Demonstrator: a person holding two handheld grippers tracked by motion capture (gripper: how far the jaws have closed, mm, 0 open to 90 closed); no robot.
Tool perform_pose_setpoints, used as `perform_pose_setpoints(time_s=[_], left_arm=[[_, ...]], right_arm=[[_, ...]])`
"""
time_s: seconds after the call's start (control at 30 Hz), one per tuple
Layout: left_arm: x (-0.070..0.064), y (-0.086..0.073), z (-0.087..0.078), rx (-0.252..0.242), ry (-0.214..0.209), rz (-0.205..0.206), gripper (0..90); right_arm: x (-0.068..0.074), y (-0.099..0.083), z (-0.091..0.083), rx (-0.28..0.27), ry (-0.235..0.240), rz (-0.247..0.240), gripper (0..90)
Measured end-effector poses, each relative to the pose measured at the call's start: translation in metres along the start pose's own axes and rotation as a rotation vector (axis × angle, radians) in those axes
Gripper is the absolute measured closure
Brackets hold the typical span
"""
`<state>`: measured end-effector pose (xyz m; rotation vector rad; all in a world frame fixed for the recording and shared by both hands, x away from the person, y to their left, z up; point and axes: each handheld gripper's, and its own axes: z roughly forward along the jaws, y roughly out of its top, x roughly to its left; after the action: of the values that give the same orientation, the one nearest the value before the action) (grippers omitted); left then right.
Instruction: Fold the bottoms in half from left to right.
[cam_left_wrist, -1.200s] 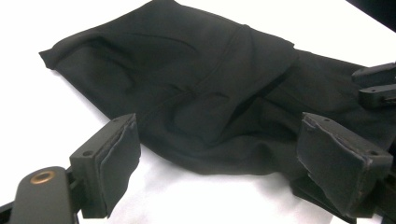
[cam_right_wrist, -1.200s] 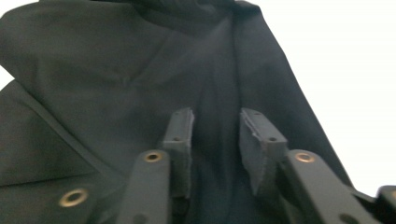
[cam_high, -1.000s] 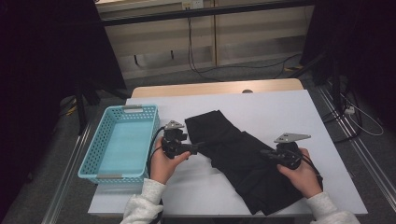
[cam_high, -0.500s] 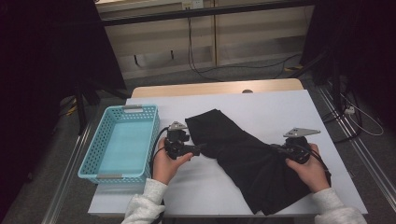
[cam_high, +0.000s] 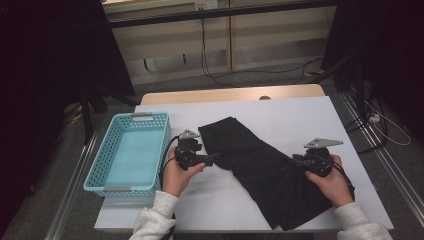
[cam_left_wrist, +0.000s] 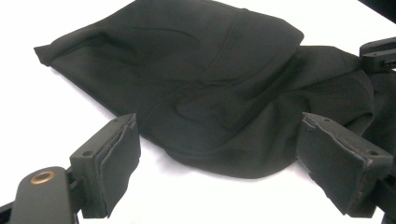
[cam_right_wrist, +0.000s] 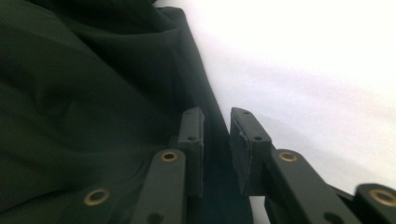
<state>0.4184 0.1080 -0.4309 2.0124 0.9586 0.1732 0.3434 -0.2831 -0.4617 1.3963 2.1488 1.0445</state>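
Far left, a light-blue basket (cam_high: 129, 152) w/ lattice walls, hard plastic, nothing in it. Next to it my left gripper (cam_high: 212, 160) sits w/ tongs spread wide, pads either side of the near fold of the black cloth (cam_high: 265, 172) but not pinching yet. Cloth lies mid-table on the white tabletop (cam_high: 300, 115), running diagonally from back-left to front-right; soft, matte, thin knit w/ seams and loose wrinkles, prob. a garment. Right gripper (cam_high: 296, 159) is at the cloth's right edge, tongs narrowed to a slim gap w/ the hem between them; looks pinched. I judge I'm at the grab-and-spread step. Next: close left on the fold, then pull both apart evenly.
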Motion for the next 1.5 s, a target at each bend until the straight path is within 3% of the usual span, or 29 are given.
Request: perform_pose_setpoints(time_s=[0.37, 0.47, 0.53, 0.67, 0.77, 0.83, 0.87, 0.97, 1.07, 1.2, 1.37, 1.5], left_arm=[[0.002, -0.002, -0.003, -0.003, 0.004, 0.0, 13.7], [0.0, -0.001, -0.004, -0.003, 0.015, 0.01, 13.1], [0.0, 0.0, -0.005, -0.006, 0.029, 0.012, 13.1], [0.004, -0.003, -0.007, -0.007, 0.049, -0.001, 12.9], [0.01, -0.005, -0.001, -0.006, 0.08, -0.023, 12.9], [0.011, -0.005, 0.001, -0.001, 0.09, -0.02, 12.9], [0.014, -0.003, 0.002, -0.005, 0.096, -0.037, 12.9], [0.017, -0.001, 0.003, -0.01, 0.115, -0.043, 13.4], [0.026, 0.004, 0.013, -0.012, 0.162, -0.074, 13.8], [0.031, 0.008, 0.024, 0.008, 0.183, -0.056, 21.8], [0.043, 0.014, 0.036, 0.027, 0.23, -0.087, 29.6], [0.044, 0.018, 0.044, 0.04, 0.215, -0.094, 32.6]], right_arm=[[0.005, -0.001, -0.014, -0.01, -0.002, 0.028, 63.0], [0.006, -0.005, -0.015, -0.001, -0.013, 0.035, 59.0], [0.004, -0.009, -0.019, 0.007, -0.009, 0.059, 51.4], [0.006, -0.014, -0.026, -0.003, -0.028, 0.042, 49.9], [0.005, -0.011, -0.028, -0.009, -0.007, 0.062, 40.2], [0.006, -0.011, -0.028, -0.009, 0.008, 0.065, 38.9], [0.008, -0.011, -0.027, -0.011, 0.023, 0.045, 38.2], [0.009, -0.01, -0.026, -0.008, 0.024, 0.043, 36.9], [0.009, -0.011, -0.028, -0.012, 0.013, 0.03, 35.7], [0.009, -0.011, -0.029, -0.019, 0.015, 0.041, 35.4], [0.009, -0.013, -0.029, -0.013, 0.008, 0.026, 35.0], [0.01, -0.014, -0.032, -0.022, 0.009, 0.022, 34.8]])
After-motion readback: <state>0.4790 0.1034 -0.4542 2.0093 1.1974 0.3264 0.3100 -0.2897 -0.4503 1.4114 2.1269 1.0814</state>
